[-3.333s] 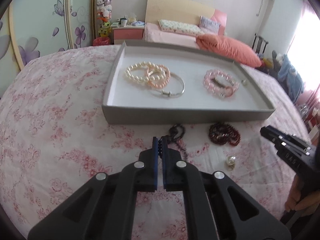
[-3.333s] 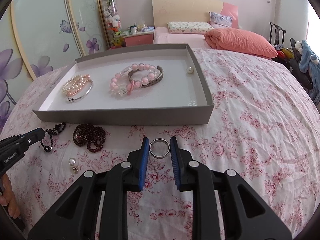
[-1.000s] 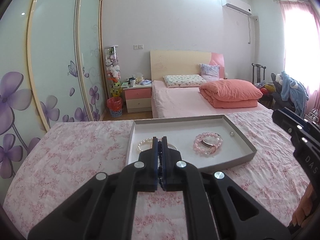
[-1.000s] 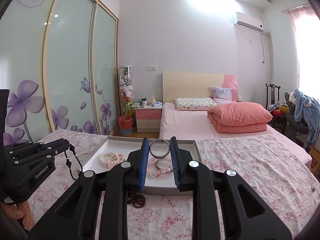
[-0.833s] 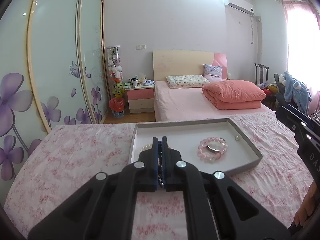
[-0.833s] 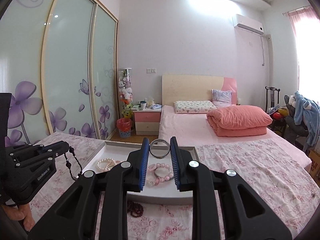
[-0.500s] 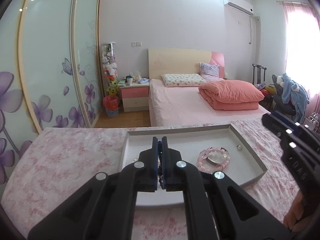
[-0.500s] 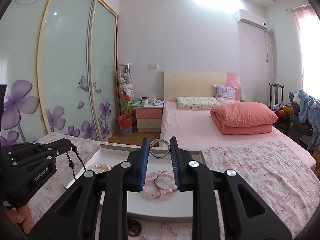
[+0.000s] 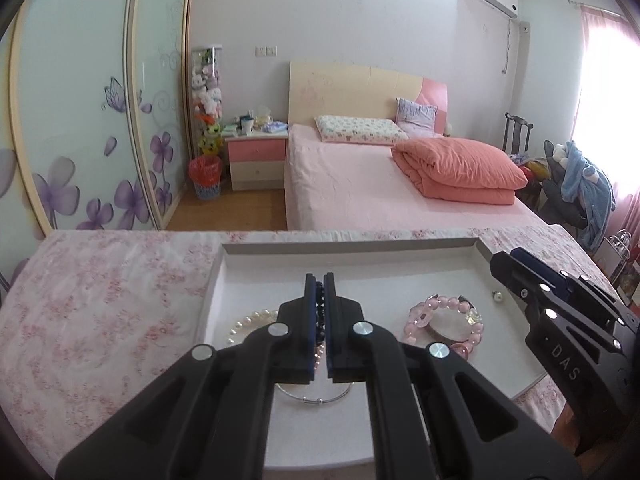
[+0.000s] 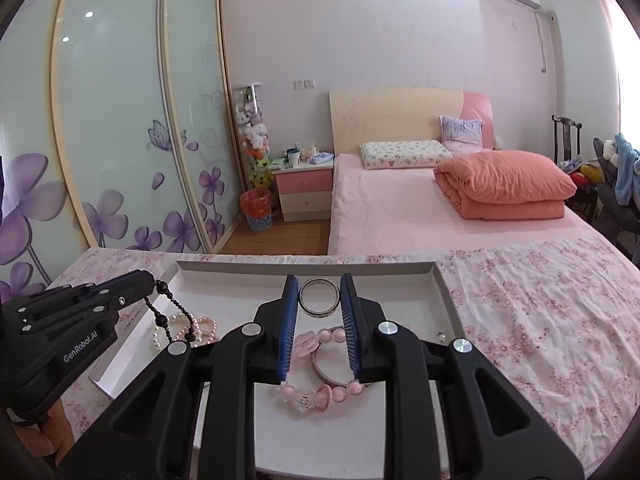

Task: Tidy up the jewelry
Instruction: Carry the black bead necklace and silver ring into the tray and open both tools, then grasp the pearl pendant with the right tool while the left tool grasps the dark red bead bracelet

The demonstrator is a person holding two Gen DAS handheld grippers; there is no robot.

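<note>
My left gripper is shut on a dark bead bracelet and holds it above the grey tray; in the right wrist view the bracelet dangles from it. My right gripper is shut on a silver bangle above the tray. In the tray lie a pearl bracelet, a thin silver bangle, a pink bead bracelet and a small pearl.
The tray rests on a pink floral cloth. Beyond it stand a pink bed with a folded orange quilt, a nightstand and sliding wardrobe doors.
Both grippers have come forward and down over the tray with their pieces still held. The tray looks larger and closer now.
</note>
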